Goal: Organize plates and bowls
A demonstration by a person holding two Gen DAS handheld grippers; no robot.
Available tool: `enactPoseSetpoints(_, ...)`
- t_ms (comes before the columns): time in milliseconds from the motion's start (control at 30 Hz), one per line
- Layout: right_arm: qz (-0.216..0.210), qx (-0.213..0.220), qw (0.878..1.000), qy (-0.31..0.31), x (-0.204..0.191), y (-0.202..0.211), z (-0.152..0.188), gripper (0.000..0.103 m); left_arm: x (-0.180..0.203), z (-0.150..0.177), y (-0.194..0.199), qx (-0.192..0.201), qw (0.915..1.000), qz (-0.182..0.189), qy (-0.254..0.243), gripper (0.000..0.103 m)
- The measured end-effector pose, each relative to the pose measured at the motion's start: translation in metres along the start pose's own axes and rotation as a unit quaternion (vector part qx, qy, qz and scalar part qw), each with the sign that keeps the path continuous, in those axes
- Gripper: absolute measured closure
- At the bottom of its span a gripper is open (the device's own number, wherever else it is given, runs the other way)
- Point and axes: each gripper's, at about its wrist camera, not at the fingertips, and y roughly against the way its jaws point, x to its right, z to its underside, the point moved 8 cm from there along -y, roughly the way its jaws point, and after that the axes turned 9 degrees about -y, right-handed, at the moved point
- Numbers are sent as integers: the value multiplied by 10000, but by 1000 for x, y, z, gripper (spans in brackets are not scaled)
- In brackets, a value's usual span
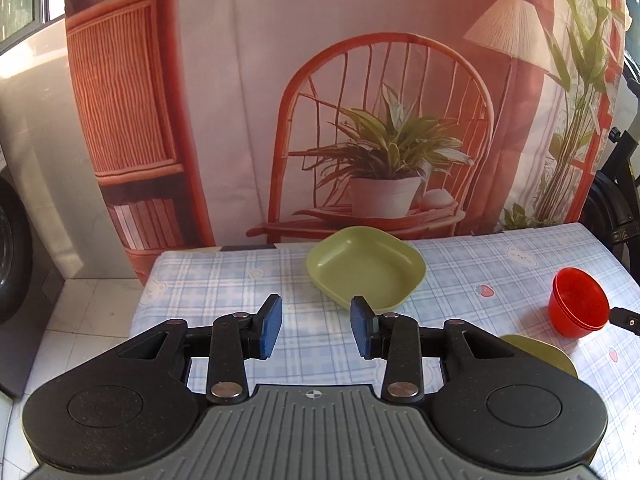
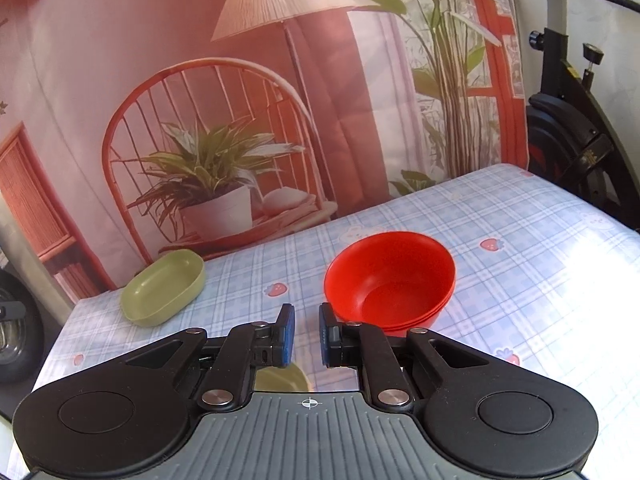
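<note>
Checked blue-and-white tablecloth (image 2: 520, 264) with strawberry prints covers the table; printed backdrop (image 1: 360, 80) of a rattan chair, potted plant and lamp hangs behind, exercise bike (image 2: 572, 128) at the right edge.

Left gripper (image 1: 316, 328): fingers spread, nothing between the blue pads, held above the cloth. Square green dish (image 1: 366, 270) sits just beyond it near the back edge of the table, upright, empty. A second green piece (image 1: 552, 354), probably a plate, pokes out from under the left gripper's right side; mostly hidden, shape unclear.

Right gripper (image 2: 307, 336): fingers parted a little, narrow gap, nothing pinched. Stack of red bowls (image 2: 390, 280), looks like three nested, sits just beyond the right finger, touching or nearly so; can't tell which. In the left wrist view the same stack (image 1: 578, 306) is well right of the green dish.

Risks, as judgement:
- Right finger is close to the bowl stack's rim; a sideways move could nudge or tip the stack, and the light nested bowls could slide on the cloth.
- Green dish is near the back edge; a push from the front could send it off behind the table.
- Hidden green piece under the grippers could get clipped on a descent since neither camera sees it well.
- Cloth could bunch if a dish is dragged.
- Thin rim grip on the sloped dish wall could slip.
</note>
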Motion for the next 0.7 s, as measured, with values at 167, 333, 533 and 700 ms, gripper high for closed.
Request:
enactPoseSetpoints(167,63,209,9985,503,-3,11,-39,80,-44,-17,15,193,9987,-474,5,63)
enactPoseSetpoints(333,-28,-21,9969,781,-24,6,-49,80,-61,-25,8,246,9981,-540,181,63)
enactPoseSetpoints(533,-338,-678,9953,603,-68,-21,-37,80,-54,-18,-24,79,9999,-91,102,55)
enactPoseSetpoints(700,-462,-1041,9913,663,-106,-58,-32,80,-47,-17,-64,-38,9997,245,23,53)
